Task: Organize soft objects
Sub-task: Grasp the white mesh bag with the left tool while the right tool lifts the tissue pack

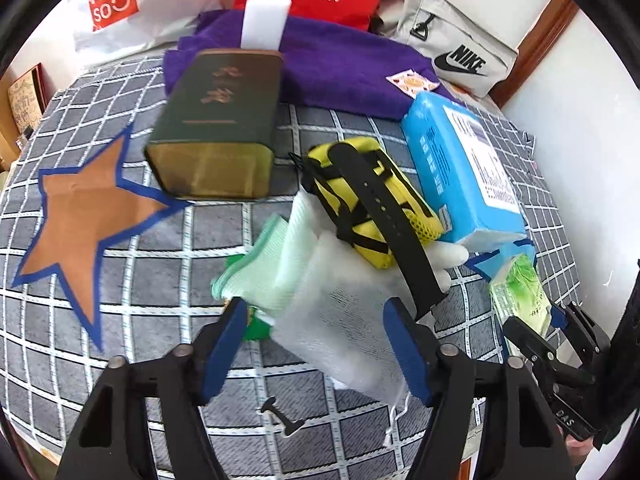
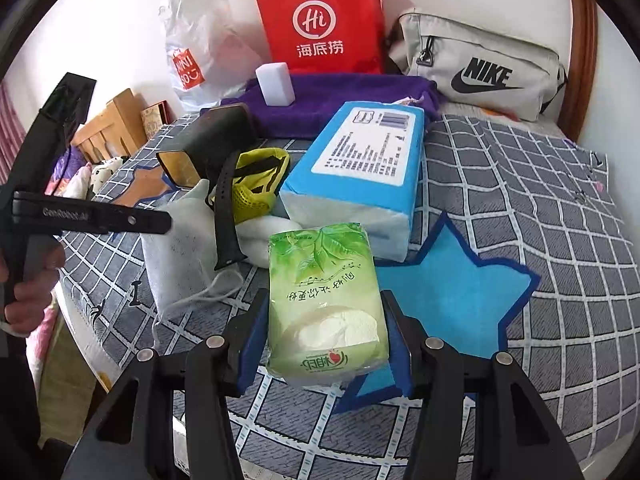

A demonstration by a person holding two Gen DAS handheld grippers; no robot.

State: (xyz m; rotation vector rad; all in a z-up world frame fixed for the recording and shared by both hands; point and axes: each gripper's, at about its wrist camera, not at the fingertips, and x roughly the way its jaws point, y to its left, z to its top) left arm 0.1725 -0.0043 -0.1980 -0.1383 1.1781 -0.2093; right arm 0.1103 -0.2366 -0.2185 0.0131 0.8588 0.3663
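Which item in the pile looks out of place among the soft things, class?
The dark green tin lying on its side beside the yellow mesh pouch: it looks rigid and metallic, unlike the cloths and tissue packs around it.

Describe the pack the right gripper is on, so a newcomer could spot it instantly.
Start at the blue star on the checked bed cover. Just left of it, between the right gripper's blue pads, lies the green tissue pack. Unlike the bigger blue pack behind, it is pale green with printed leaves.
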